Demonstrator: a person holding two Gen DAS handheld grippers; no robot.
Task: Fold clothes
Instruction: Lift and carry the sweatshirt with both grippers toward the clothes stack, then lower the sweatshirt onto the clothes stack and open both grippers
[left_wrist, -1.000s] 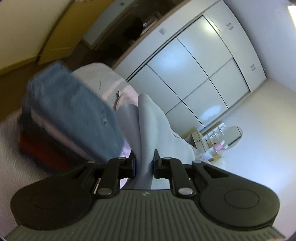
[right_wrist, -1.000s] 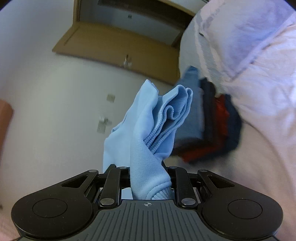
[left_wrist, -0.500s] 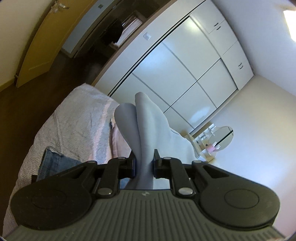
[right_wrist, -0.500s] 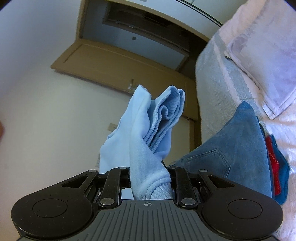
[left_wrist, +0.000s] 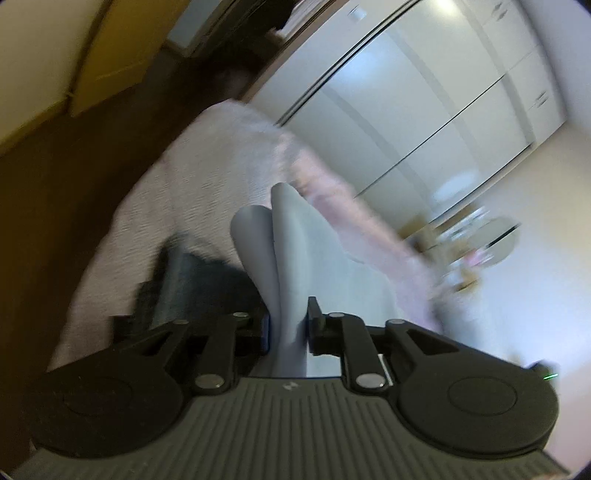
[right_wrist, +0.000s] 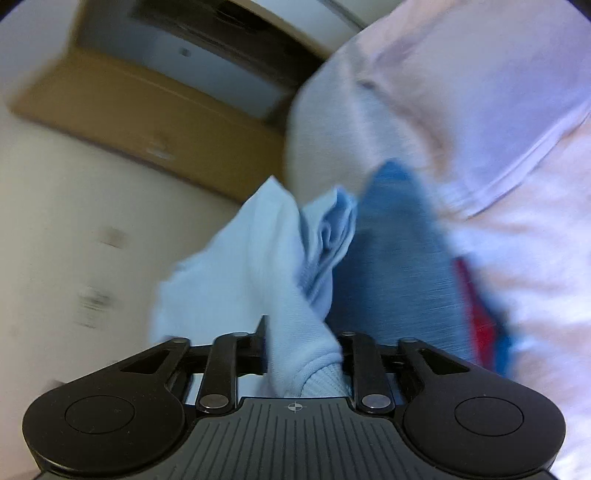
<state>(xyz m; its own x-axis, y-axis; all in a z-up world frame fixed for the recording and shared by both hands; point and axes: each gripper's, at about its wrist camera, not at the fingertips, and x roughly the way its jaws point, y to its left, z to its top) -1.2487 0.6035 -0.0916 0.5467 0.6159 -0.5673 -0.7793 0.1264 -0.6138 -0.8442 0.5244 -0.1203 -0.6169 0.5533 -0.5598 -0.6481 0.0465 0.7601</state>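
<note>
Light-blue knit garment (right_wrist: 255, 258) sits bunched between both the left gripper (left_wrist: 288, 325) and right gripper (right_wrist: 303, 347), whose jaws have just been opening, beside folded blue denim jeans (right_wrist: 399, 266).

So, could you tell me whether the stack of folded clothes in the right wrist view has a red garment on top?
No, the blue denim piece tops the stack; red shows lower.

Both fisheye views are motion-blurred, softly lit indoors, edges bent and dark-cornered.

A home bedroom: a bed (left_wrist: 207, 192) with a pale cover, a white wardrobe (left_wrist: 424, 110), a round mirror (left_wrist: 498, 240) and a wooden door (right_wrist: 147, 122).
</note>
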